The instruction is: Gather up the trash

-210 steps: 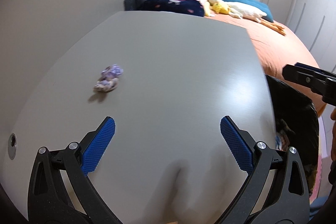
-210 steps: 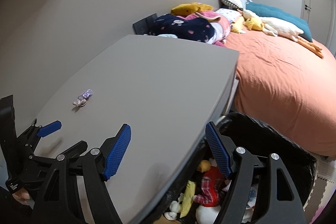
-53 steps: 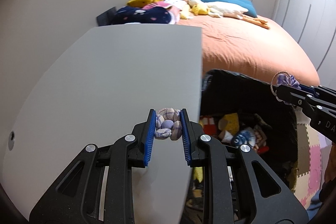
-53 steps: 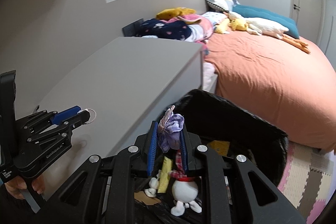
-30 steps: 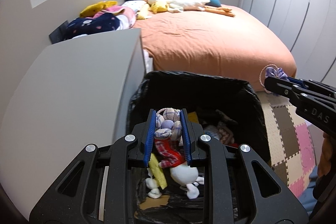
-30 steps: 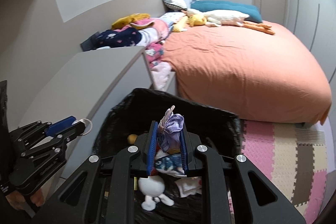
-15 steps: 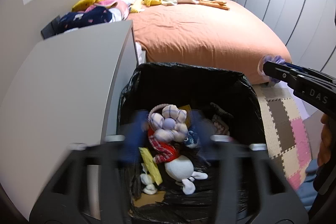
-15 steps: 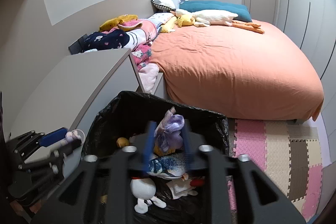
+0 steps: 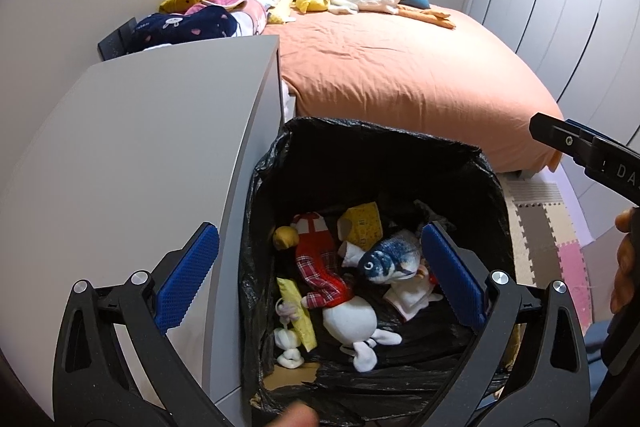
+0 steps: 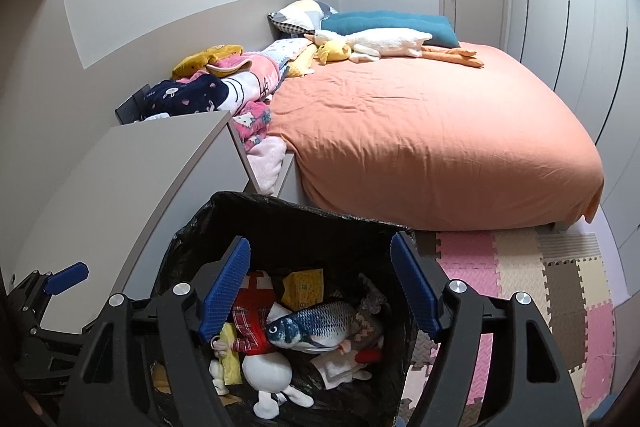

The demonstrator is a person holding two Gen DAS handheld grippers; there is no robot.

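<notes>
Over the crinkled black bin liner (image 9: 276, 163), both hand-held grippers (image 9: 316, 267) (image 10: 320, 287) gape.

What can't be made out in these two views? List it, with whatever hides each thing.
- The two small fabric pieces: not identifiable among the toys in the trash bin, either view.
- Bin bottom: left wrist view, covered by the fish toy and the white plush.
- Right gripper body: left wrist view, cut off by the right edge.
- Left gripper: right wrist view, only one blue pad shows at the left edge.
- Desk near end: hidden behind gripper arms.
</notes>
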